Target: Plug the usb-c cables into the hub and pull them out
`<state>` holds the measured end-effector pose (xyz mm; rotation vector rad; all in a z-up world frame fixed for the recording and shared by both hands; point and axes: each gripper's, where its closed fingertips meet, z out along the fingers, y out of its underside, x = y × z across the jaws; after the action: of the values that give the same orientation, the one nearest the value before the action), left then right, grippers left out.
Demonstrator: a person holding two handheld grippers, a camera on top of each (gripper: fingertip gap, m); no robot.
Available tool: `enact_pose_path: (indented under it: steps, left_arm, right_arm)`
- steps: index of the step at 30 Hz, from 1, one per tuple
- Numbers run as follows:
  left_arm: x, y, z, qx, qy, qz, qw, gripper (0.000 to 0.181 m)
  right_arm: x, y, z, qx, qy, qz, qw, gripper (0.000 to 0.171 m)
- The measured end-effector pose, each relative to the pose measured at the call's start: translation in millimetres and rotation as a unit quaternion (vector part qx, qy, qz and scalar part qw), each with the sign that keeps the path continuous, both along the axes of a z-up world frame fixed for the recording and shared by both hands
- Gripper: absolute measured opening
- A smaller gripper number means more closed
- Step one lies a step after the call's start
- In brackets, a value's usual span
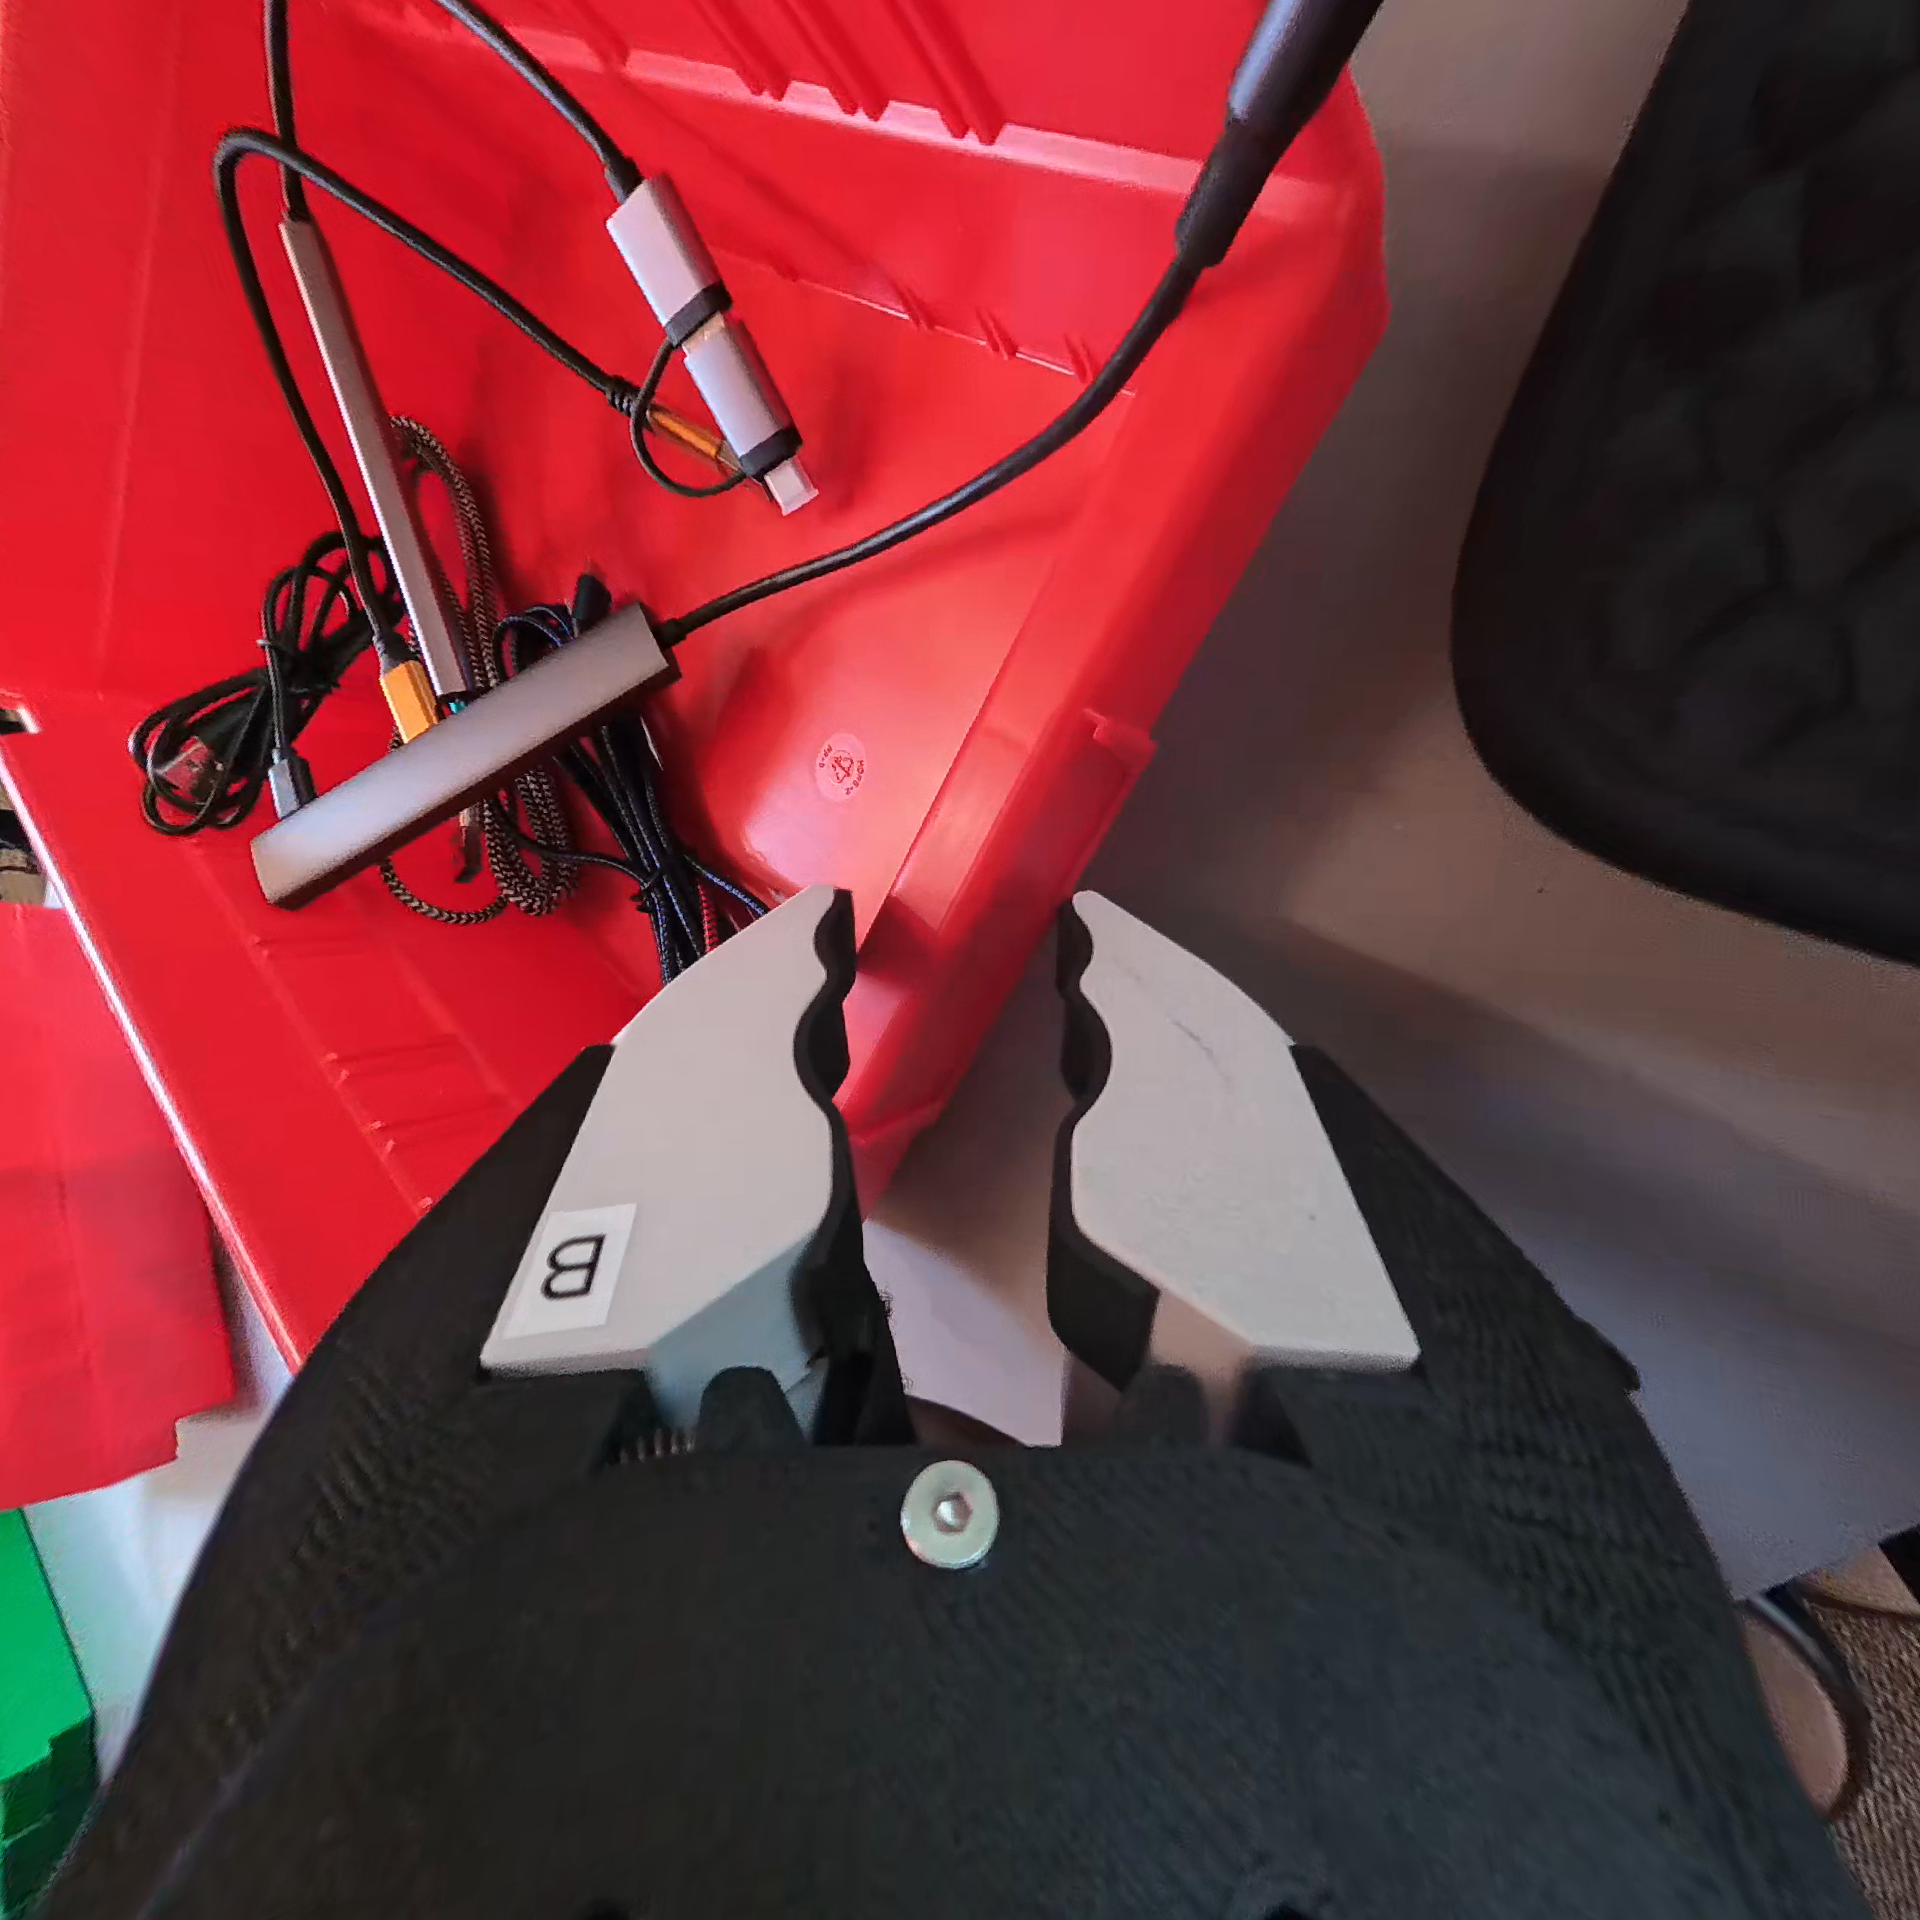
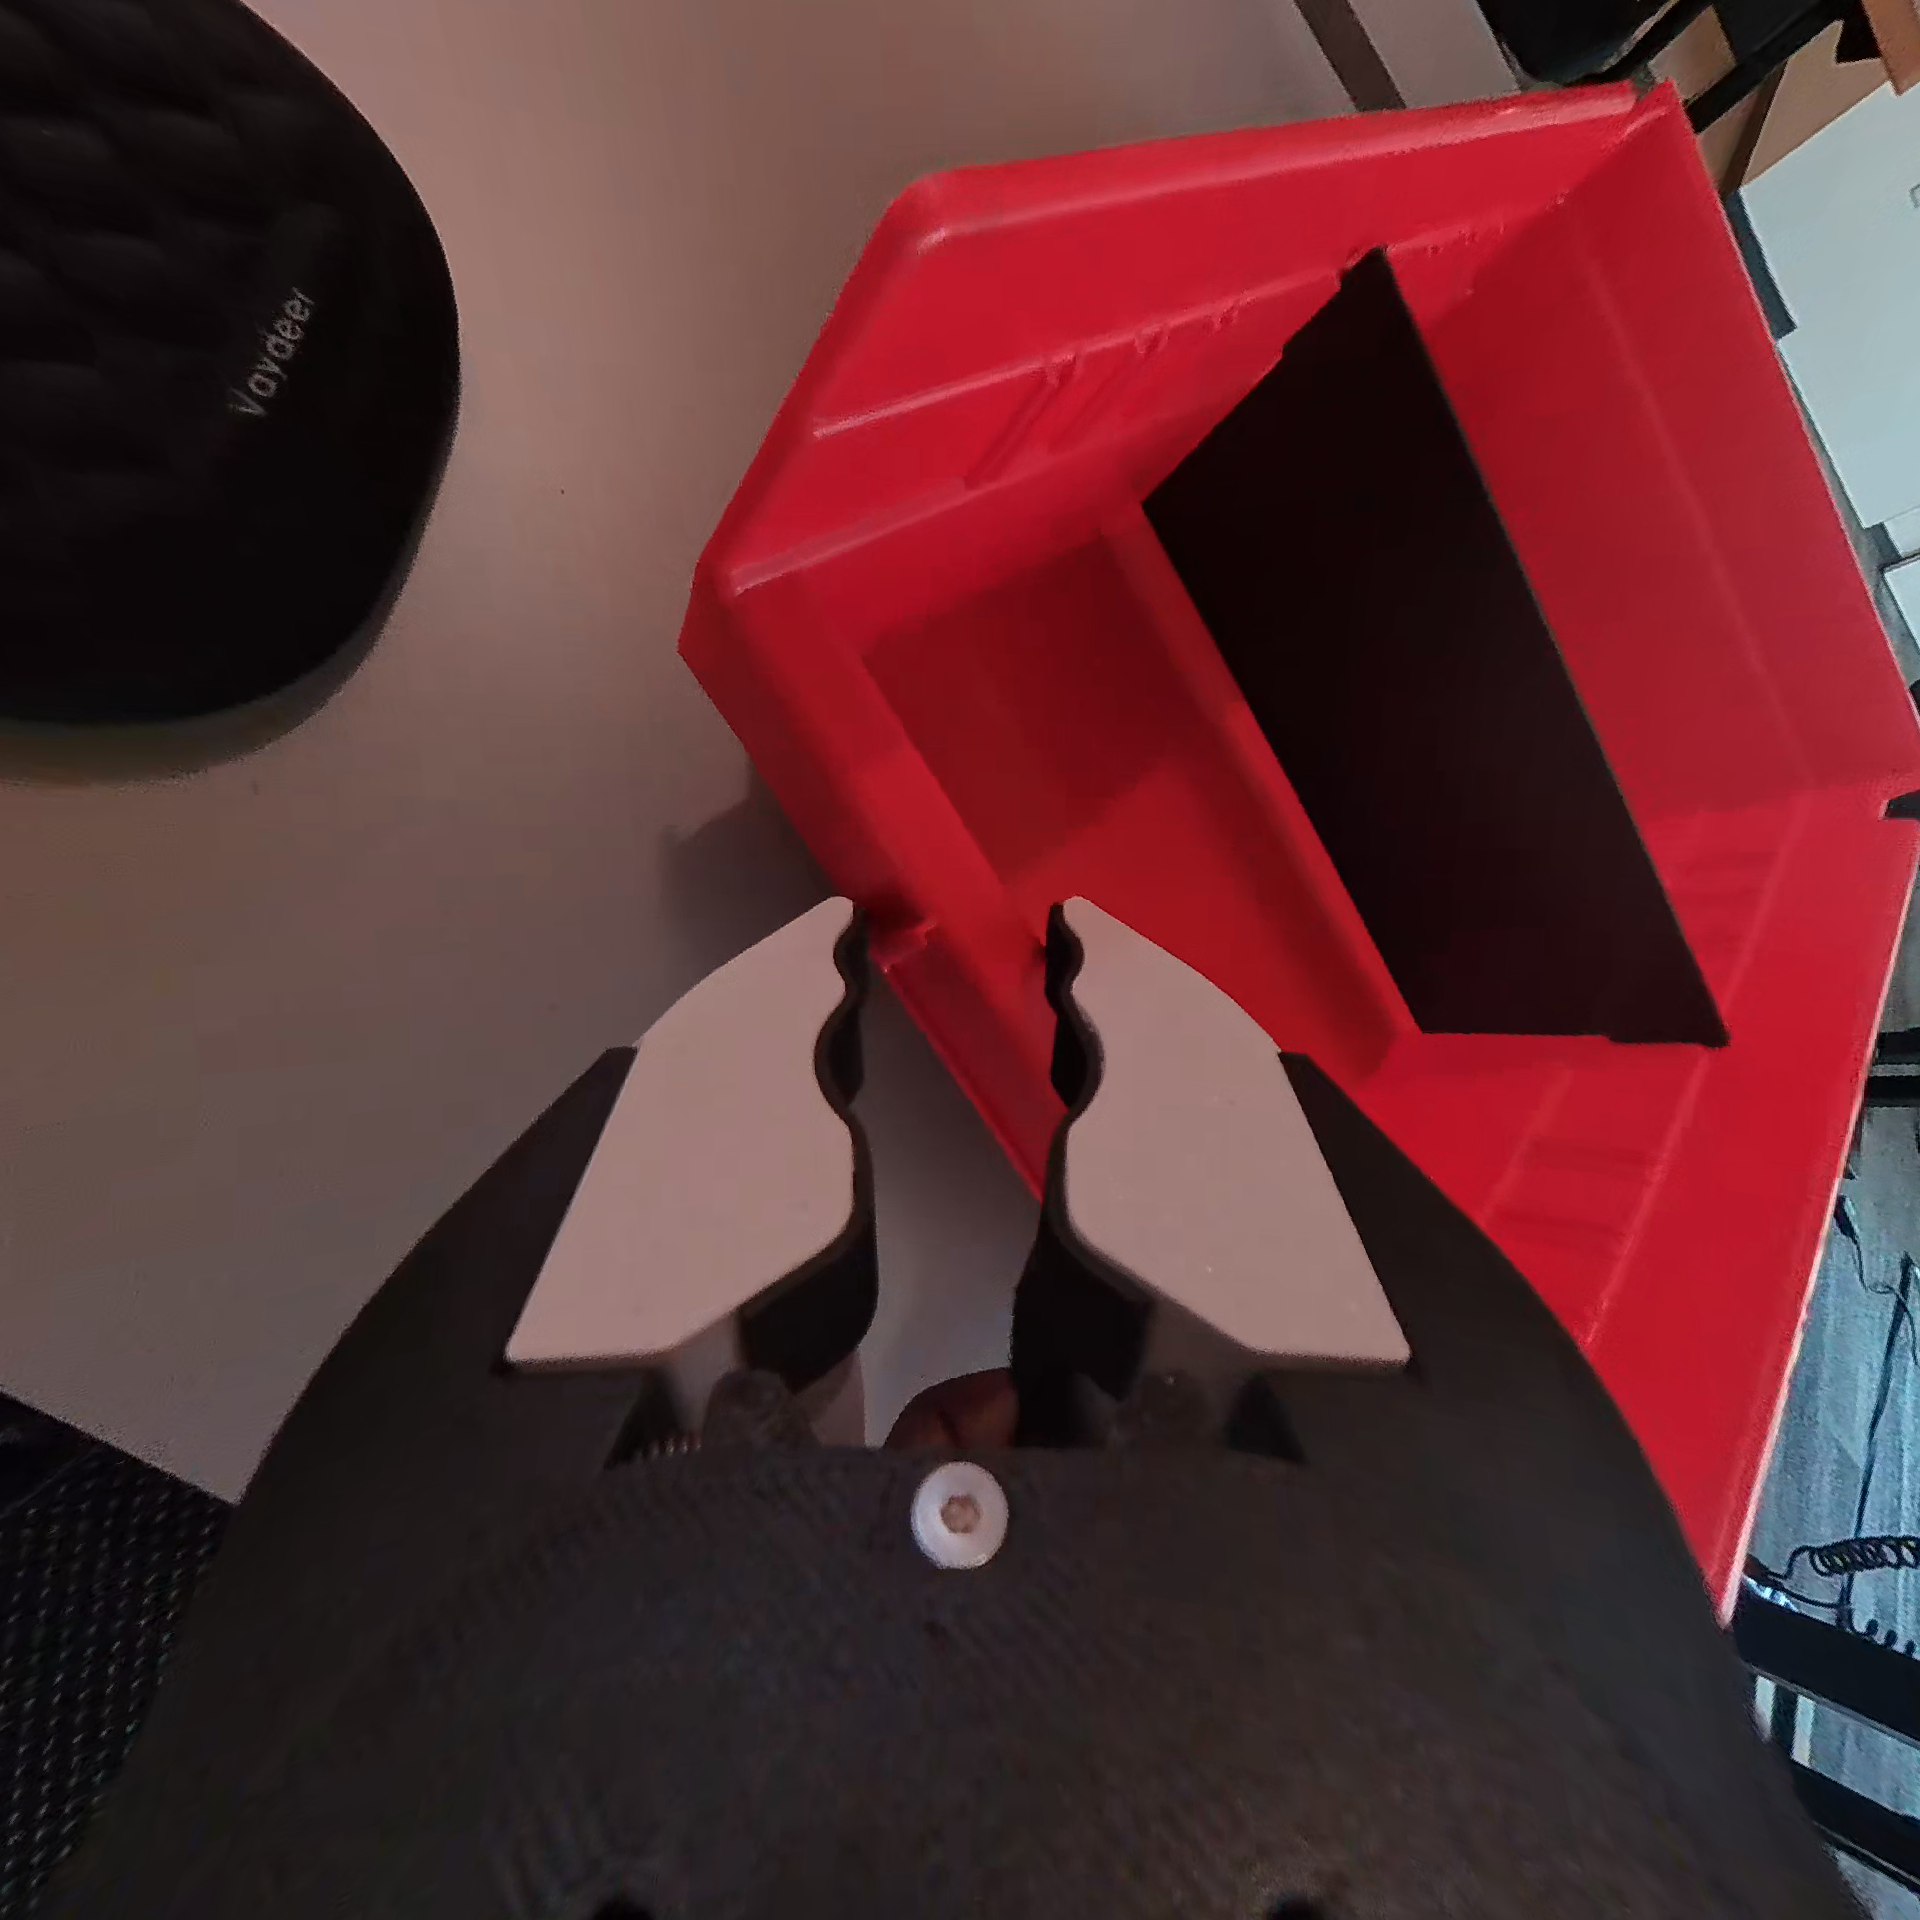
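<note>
While both tools hang spread and empty, the hub (image 1: 468, 756) lies ahead-left of the left tool (image 1: 956, 925), long axis slanting; right tool (image 2: 951, 925) faces another bin (image 2: 1714, 520).

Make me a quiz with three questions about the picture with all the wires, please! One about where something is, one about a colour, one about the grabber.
1. Where does the grey hub lie?
A. inside the red bin
B. on the black cushion
C. between the gripper's fingers

2. What colour is the plug beside the hub?
A. green
B. orange
C. white

3. How is the left gripper?
A. shut on a cable
B. shut on the hub
C. open and empty

Answers: A, the hub rests on the cables on the bin's floor; B, its shell is orange; C, a gap shows between the fingers, with nothing in it.
</note>
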<state>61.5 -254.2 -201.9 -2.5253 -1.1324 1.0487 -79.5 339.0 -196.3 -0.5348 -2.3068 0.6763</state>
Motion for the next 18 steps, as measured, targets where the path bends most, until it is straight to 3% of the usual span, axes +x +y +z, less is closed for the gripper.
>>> enact_pose_path:
  steps: [3,7,12,15,18]
  left_arm:
    - [0.1,-0.1,0.8,0.0,0.008,0.012,1.0,0.038]
    - [2.4,4.0,6.2,0.031,0.016,0.023,0.999,0.038]
    - [2.9,20.9,59.9,0.115,0.099,-0.021,0.988,0.036]
    - [-11.6,2.2,96.4,0.023,0.168,-0.054,0.984,0.036]
    - [-34.5,-22.6,105.7,-0.123,0.157,-0.08,0.977,0.028]
  right_arm:
    - [-1.2,-1.2,0.8,-0.006,0.001,-0.008,1.0,0.034]
    - [4.5,-6.2,14.8,-0.073,0.009,-0.013,0.997,0.054]
    - [18.3,-14.8,53.0,-0.195,0.061,0.008,0.979,0.069]
    - [26.8,-20.1,70.7,-0.244,0.082,0.025,0.966,0.072]
    - [33.6,-26.1,86.2,-0.272,0.105,0.042,0.956,0.073]
